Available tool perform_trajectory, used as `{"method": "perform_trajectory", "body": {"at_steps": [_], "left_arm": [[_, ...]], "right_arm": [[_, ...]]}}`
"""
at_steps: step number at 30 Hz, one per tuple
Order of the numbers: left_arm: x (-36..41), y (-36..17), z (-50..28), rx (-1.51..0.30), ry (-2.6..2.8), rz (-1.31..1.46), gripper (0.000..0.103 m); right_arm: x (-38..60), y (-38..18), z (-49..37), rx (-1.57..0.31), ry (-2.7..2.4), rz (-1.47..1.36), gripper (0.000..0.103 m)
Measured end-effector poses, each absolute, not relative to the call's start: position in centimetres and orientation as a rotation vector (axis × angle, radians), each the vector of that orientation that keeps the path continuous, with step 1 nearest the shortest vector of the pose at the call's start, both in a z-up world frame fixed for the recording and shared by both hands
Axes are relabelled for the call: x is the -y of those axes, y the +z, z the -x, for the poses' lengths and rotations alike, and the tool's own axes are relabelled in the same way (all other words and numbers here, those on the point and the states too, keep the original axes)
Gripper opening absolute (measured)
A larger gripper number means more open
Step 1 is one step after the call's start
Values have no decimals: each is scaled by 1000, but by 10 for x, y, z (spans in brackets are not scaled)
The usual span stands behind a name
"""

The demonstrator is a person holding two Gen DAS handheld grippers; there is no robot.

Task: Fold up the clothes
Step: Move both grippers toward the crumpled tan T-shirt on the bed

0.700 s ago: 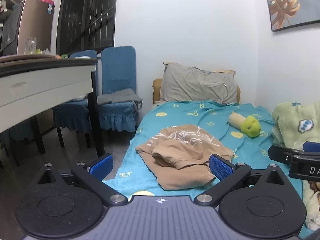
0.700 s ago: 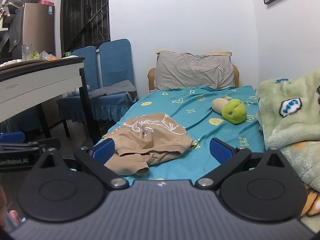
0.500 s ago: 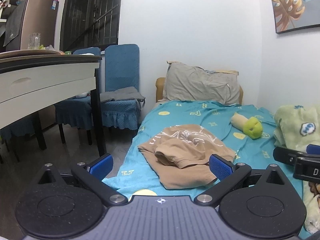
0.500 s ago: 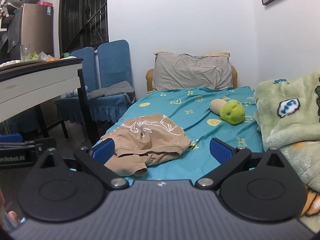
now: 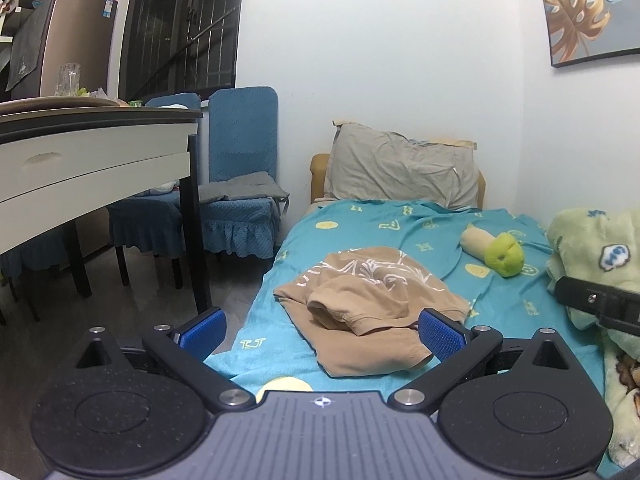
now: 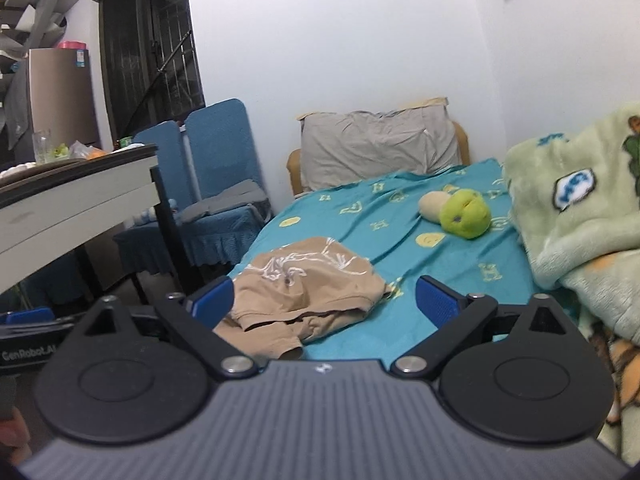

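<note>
Both wrist views have shifted since the earlier frames: in the left one the table edge sits lower and the framed print on the wall shows more fully, while the right one has rolled, so the bed now slopes across the picture. Nothing on the bed has changed place. The left gripper [image 5: 322, 330] has its blue-padded jaws spread wide with nothing between them, hanging above the near end of the teal bedsheet [image 5: 400, 228]. The right gripper [image 6: 324, 300] is likewise wide open and holds nothing, its pads clear of the cloth. A tan T-shirt [image 5: 368, 300] with a white line print lies crumpled on the sheet, near the left edge of the bed and ahead of both grippers, one sleeve folded over on top; neither gripper touches it. Farther up the bed rests a green and cream plush toy [image 5: 498, 252], and a grey pillow [image 5: 400, 168] leans against the headboard. A pale green fleece blanket [image 6: 576, 208] is heaped on the right side of the bed. Left of the bed stand two chairs with blue covers [image 5: 240, 184] and a white table [image 5: 92, 160] with a glass on it.
</note>
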State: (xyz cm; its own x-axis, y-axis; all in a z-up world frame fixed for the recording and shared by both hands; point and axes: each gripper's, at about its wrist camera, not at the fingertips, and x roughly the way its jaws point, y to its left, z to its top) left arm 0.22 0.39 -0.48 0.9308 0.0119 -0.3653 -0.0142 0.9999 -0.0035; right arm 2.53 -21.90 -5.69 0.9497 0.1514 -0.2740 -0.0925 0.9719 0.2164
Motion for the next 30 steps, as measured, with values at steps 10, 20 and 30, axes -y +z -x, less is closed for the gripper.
{"method": "perform_trajectory", "body": {"at_steps": [10,20,30], "left_arm": [[-3,-7,-5,-384,0,13,103],[-2,-8,-7,-385,7,19,103],[28,-29,-68,-485,-101,-191,101]], "right_arm": [[209,-56,-24,-262,97,-145,78],[220,-58,-29,-295,94,-207,103],[240,-9,-79,-382,42,-242,103]]}}
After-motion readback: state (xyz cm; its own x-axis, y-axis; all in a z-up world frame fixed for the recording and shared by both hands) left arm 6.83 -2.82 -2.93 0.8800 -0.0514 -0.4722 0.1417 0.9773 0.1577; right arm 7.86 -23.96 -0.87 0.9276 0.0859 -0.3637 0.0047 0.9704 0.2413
